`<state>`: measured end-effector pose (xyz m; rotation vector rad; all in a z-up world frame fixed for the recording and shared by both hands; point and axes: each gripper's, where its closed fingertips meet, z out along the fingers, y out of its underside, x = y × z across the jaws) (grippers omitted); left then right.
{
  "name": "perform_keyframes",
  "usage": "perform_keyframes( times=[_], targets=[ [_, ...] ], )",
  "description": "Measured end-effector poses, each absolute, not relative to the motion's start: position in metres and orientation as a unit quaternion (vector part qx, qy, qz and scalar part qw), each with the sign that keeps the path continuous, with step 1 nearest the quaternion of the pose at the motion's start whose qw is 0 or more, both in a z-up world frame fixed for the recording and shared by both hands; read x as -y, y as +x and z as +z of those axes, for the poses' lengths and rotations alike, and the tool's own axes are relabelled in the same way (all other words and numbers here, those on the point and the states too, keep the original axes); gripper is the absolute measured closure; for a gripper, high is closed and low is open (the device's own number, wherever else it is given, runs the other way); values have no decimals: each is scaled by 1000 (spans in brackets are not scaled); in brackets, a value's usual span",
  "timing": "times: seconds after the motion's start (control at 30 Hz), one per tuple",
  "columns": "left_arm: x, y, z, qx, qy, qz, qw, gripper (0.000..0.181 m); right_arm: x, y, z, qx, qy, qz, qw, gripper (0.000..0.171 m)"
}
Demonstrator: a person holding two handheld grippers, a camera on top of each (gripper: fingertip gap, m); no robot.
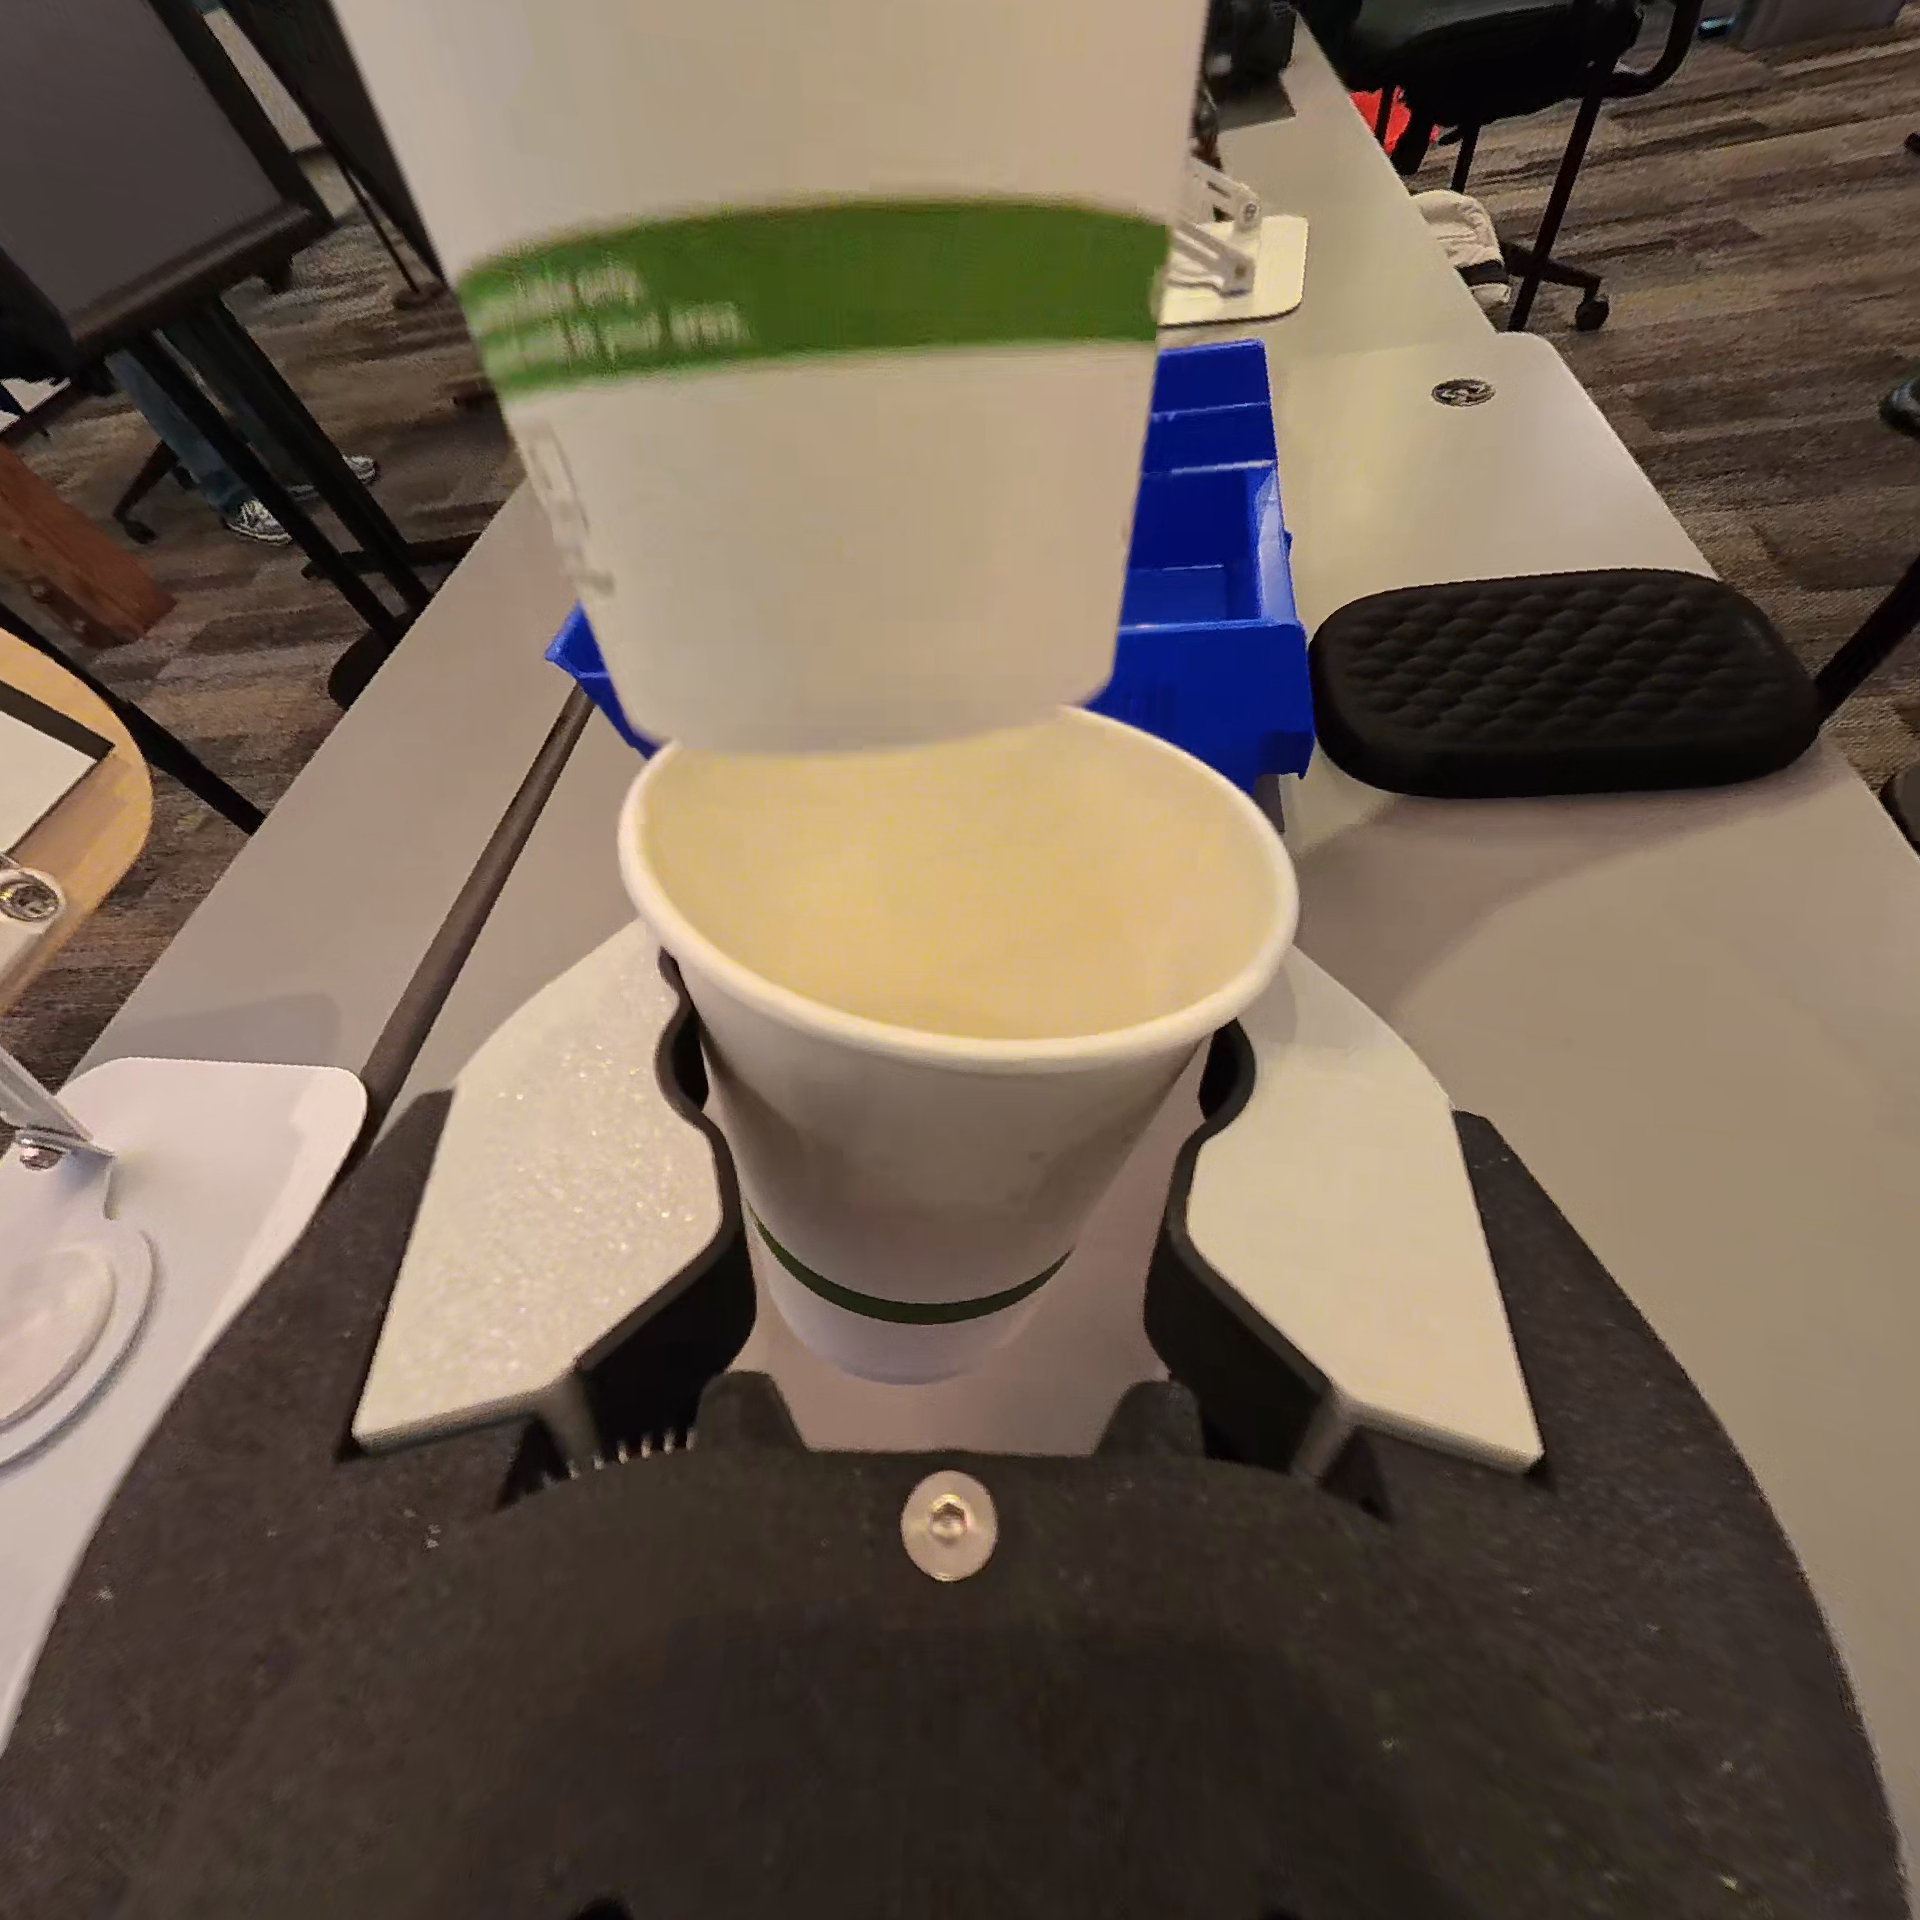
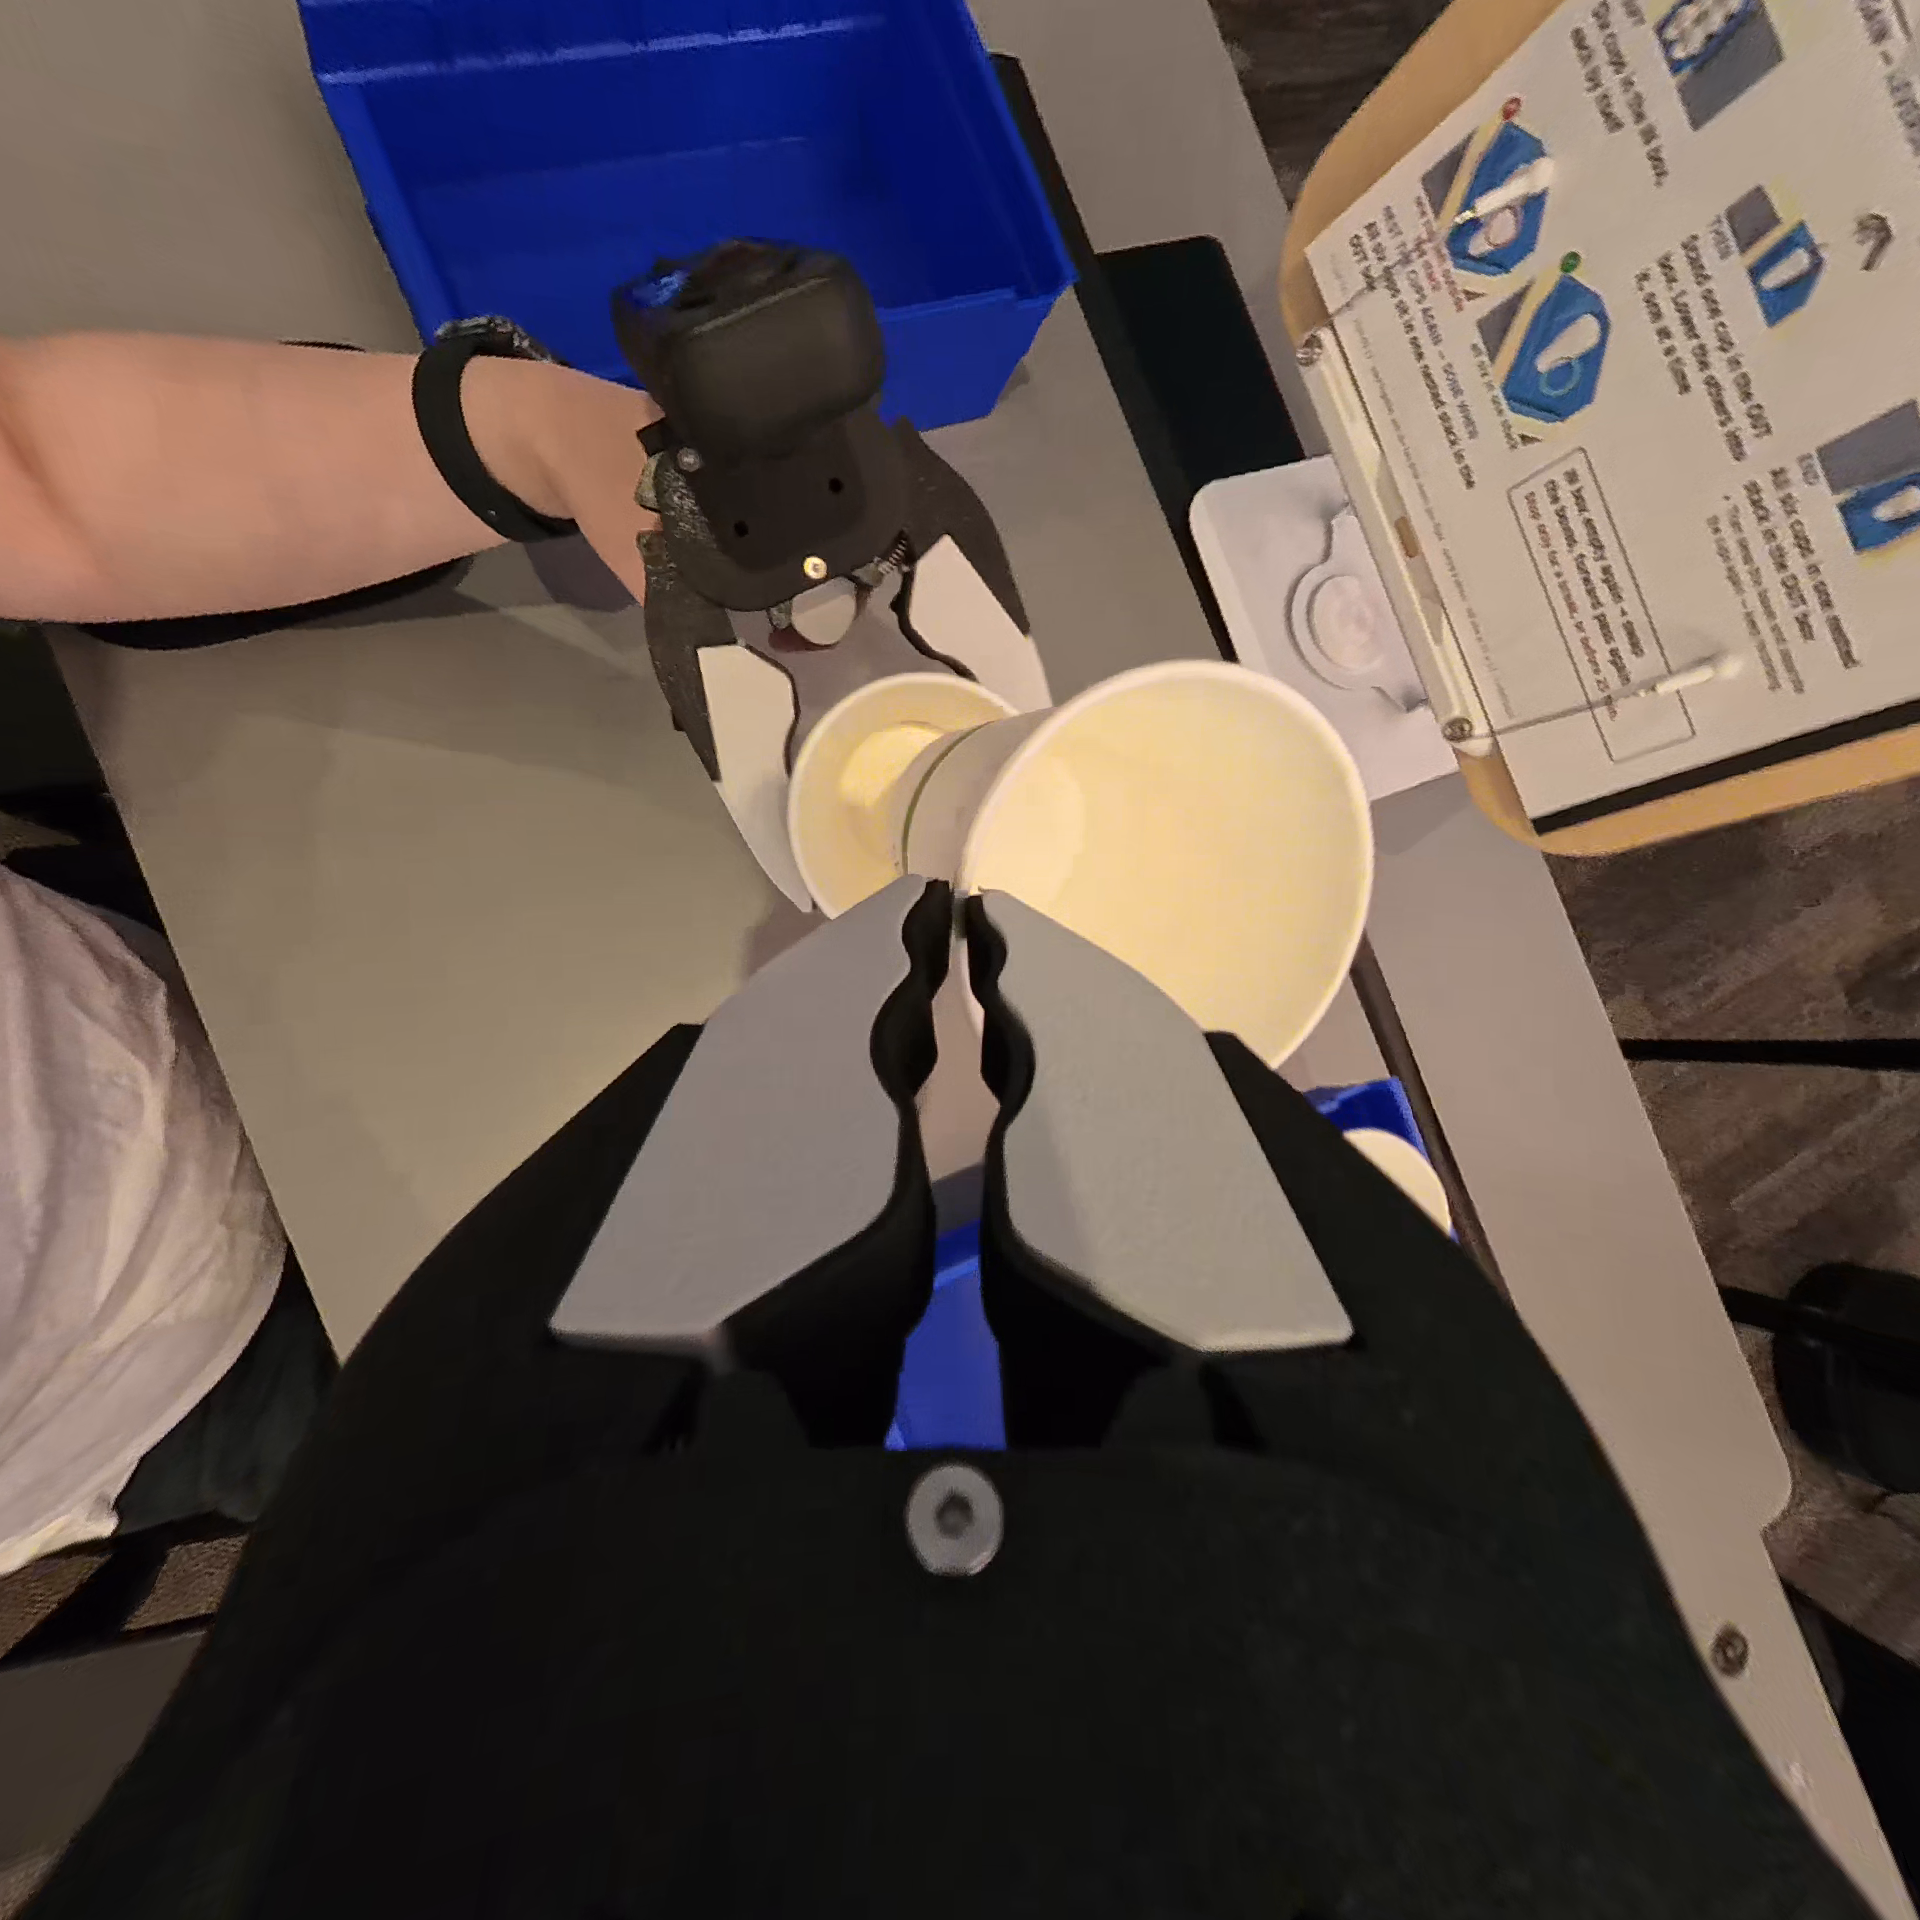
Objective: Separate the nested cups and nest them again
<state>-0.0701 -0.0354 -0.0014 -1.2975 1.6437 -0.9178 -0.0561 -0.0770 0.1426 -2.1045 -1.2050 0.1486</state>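
Grey desk (image 1: 1558,987); upper cup (image 1: 831,416) top cropped.

I'm counting two white paper cups (image 1: 956,1039) (image 1: 831,447), two grippers (image 1: 951,1049) (image 2: 958,902), two blue bins (image 2: 665,187) (image 2: 940,1340), one black pad (image 1: 1558,681), and one instruction sheet (image 2: 1621,395).

The left wrist view is taken from just behind the left tongs (image 1: 951,1132), close above the grey desk (image 1: 1558,987), facing forward along it toward the blue bin (image 1: 1216,592) and the office floor beyond. The right wrist view is taken from higher up, behind the right tongs (image 2: 958,904), and is aimed steeply down at the desk. Shared by both views are the two white paper cups (image 2: 1174,862), the blue bin and the desk surface; the left tongs are seen from above in the right wrist view.
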Motion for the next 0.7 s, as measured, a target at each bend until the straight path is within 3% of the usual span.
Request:
perform_keyframes(
  times=[0.4, 0.7],
  targets=[
    [23, -72, -17, -652, -547, -348, 393, 86, 100, 34, 144, 376, -869, 9, 321, 168],
    [28, -71, -13, -659, -539, -343, 397, 86, 146, 134, 73, 298, -922, -67, 238, 168]
  ],
)
